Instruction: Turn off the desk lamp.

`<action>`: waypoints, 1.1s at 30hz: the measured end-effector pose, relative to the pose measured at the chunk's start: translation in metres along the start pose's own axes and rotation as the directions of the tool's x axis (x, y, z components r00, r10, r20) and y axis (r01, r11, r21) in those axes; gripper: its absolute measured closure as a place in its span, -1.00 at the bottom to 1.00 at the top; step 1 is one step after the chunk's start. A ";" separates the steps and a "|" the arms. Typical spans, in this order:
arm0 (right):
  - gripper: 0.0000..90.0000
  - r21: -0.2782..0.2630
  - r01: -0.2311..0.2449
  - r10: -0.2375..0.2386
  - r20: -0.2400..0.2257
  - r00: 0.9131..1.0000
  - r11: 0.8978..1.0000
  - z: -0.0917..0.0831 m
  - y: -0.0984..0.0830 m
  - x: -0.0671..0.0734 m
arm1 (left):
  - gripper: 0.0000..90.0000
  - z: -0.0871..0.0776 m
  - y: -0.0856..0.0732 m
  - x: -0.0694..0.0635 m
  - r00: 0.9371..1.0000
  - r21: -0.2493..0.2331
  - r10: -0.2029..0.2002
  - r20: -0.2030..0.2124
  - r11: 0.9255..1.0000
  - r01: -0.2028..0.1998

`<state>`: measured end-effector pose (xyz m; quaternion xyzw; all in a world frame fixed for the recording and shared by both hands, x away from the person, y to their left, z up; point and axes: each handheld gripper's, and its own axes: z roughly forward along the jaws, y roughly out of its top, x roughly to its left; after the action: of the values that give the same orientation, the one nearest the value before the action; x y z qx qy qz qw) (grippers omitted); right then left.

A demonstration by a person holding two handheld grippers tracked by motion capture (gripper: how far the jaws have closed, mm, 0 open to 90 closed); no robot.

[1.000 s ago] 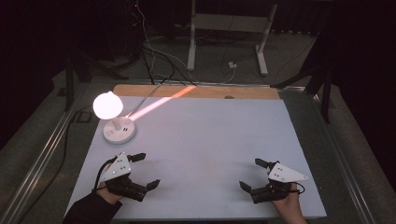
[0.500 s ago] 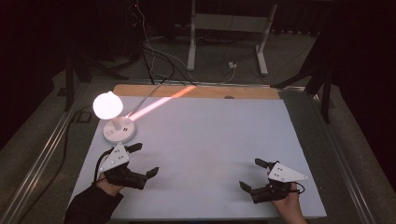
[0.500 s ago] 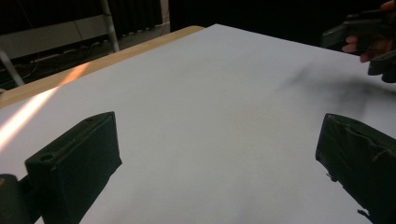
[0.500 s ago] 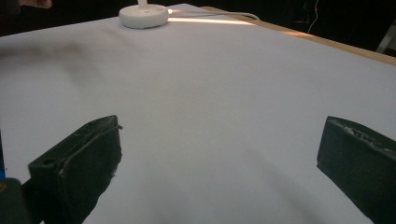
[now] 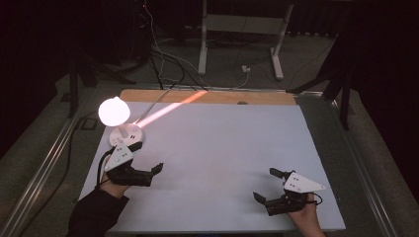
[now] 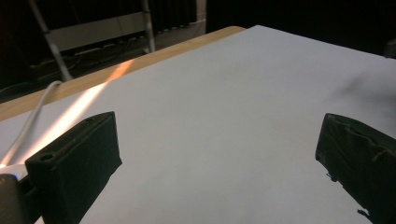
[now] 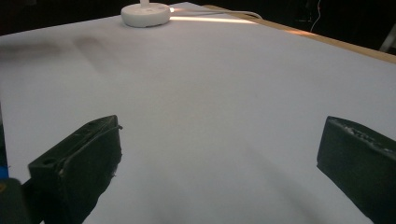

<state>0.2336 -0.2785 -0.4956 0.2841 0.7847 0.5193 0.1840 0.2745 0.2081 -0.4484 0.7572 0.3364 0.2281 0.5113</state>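
Lamp at the sheet's far-left corner, left gripper beside it.

The lamp point(image 5: 121, 126) stood lit, its round base just ahead of the left gripper point(image 5: 148, 159), jaws wide and empty. Right gripper point(image 5: 264, 183) was also wide, well apart. Judged light, top-heavy, with a fragile globe; best taken by the stiff base rim.

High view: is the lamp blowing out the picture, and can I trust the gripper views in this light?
High view: the lamp head is a blown-out white blob, its surroundings dark, an orange streak running behind it. Left gripper view: the streak glares beside the left jaw, the sheet evenly lit. Right gripper view: soft shadows across the sheet, the lamp base clear.
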 end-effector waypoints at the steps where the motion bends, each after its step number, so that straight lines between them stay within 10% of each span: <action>1: -1.00 0.000 -0.002 0.002 -0.001 1.000 1.000 0.000 0.000 0.000 | -0.99 0.000 0.000 0.002 1.000 0.000 -0.010 -0.012 1.000 0.010; 7: -1.00 0.001 0.001 -0.001 -0.004 1.000 1.000 0.000 0.000 0.000 | -0.99 0.003 -0.004 0.012 0.996 0.005 -0.038 -0.083 0.999 0.038; 24: -1.00 0.003 -0.005 0.005 -0.008 1.000 1.000 0.000 0.000 0.000 | -0.95 0.012 -0.014 0.042 0.957 -0.027 -0.164 -0.240 0.986 0.163; 33: -1.00 0.003 -0.001 0.001 -0.009 1.000 1.000 -0.001 0.000 0.000 | -0.92 0.018 -0.020 0.060 0.909 -0.025 -0.232 -0.346 0.971 0.238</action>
<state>0.2332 -0.2788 -0.4951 0.2827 0.7861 0.5195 0.1798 0.3212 0.2464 -0.4732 0.6637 0.5118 0.2917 0.4610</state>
